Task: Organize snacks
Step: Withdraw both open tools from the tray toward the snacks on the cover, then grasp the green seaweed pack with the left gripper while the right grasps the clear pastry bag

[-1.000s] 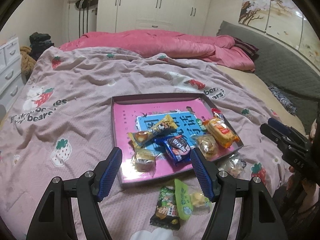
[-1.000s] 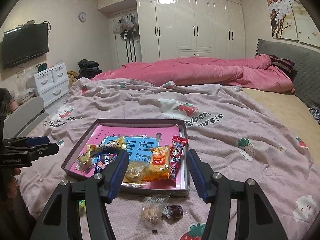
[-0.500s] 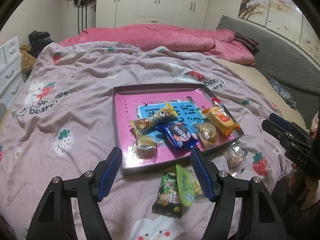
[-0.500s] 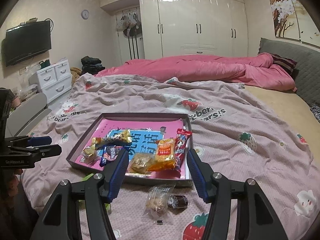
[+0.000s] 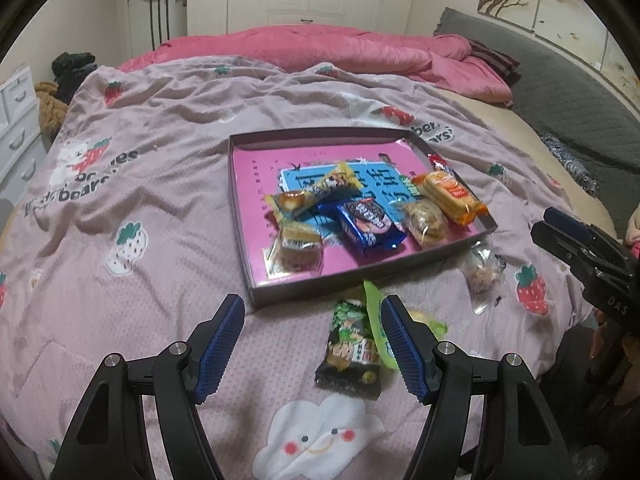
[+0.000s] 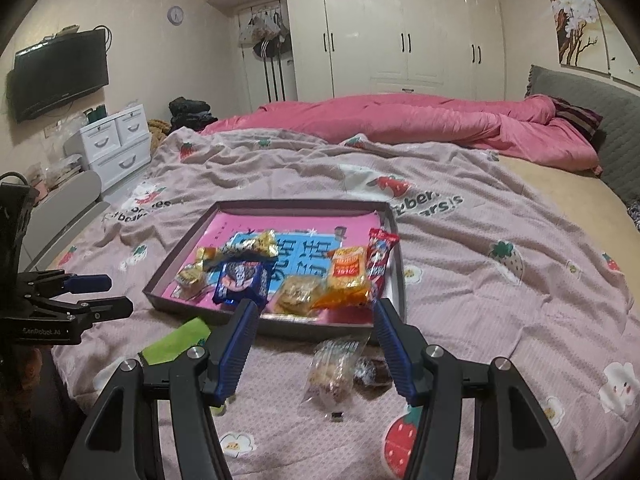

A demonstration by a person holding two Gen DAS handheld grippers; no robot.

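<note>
A shallow tray [image 5: 242, 216] with a pink floor lies on the strawberry bedspread. It holds a blue cookie pack [image 5: 368, 224], an orange cracker pack [image 5: 450, 196], a yellow bar [image 5: 316, 194], a small cake [image 5: 298, 244] and a clear bag [image 5: 424, 222]. Loose in front of it are a dark green pack [image 5: 352, 356], a light green pack [image 5: 374, 320] and a clear snack bag [image 6: 332, 368] beside a dark wrapped piece [image 6: 372, 372]. My left gripper [image 5: 313, 304] hangs open above the bedspread, its right finger over the green packs. My right gripper [image 6: 315, 306] is open above the clear bag.
A pink quilt [image 6: 400, 124] lies bunched across the far side of the bed. A grey headboard [image 5: 560, 92] runs along the right. White drawers [image 6: 116, 140] and a wall television [image 6: 60, 72] stand left of the bed. Each gripper shows at the edge of the other's view.
Both grippers have sunk a little toward the bedspread and tipped downward, so the loose packs in front of the tray sit nearer the fingers. Neither jaw opening has changed.
</note>
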